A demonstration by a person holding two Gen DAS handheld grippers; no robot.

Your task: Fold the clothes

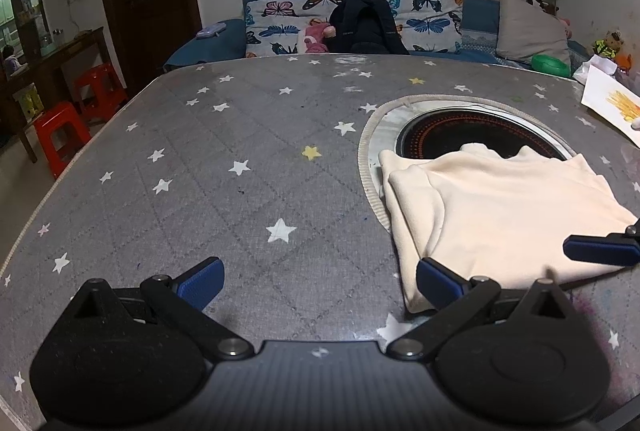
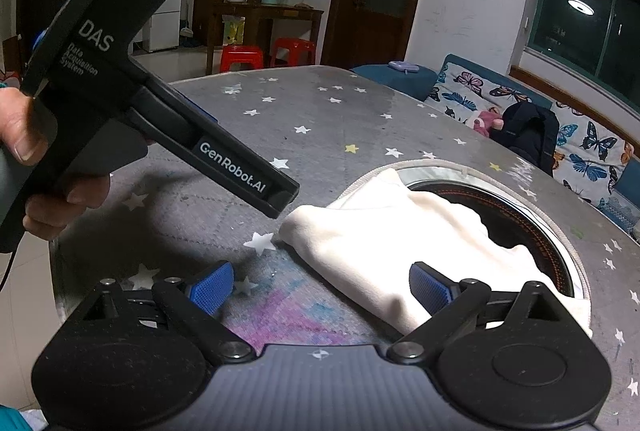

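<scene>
A cream garment (image 1: 500,215) lies folded into a compact stack on the grey star-patterned table (image 1: 240,135), partly over a round black cooktop (image 1: 476,135). My left gripper (image 1: 320,283) stands open just left of the garment's near corner, its right finger overlapping the cloth's edge, nothing held. A blue fingertip (image 1: 600,251) of the other gripper pokes in at the right edge. In the right wrist view the garment (image 2: 384,243) lies ahead and my right gripper (image 2: 320,287) is open, its right pad over the cloth's near edge. The left gripper's black body (image 2: 168,111), held by a hand (image 2: 24,135), hovers near the garment's left corner.
A sheet of paper with a yellow drawing (image 1: 616,107) and a green bowl (image 1: 551,65) sit at the table's far right. A butterfly-print sofa (image 1: 360,19) with a dark backpack (image 1: 366,27) is behind the table. Red stools (image 1: 60,135) stand on the floor at left.
</scene>
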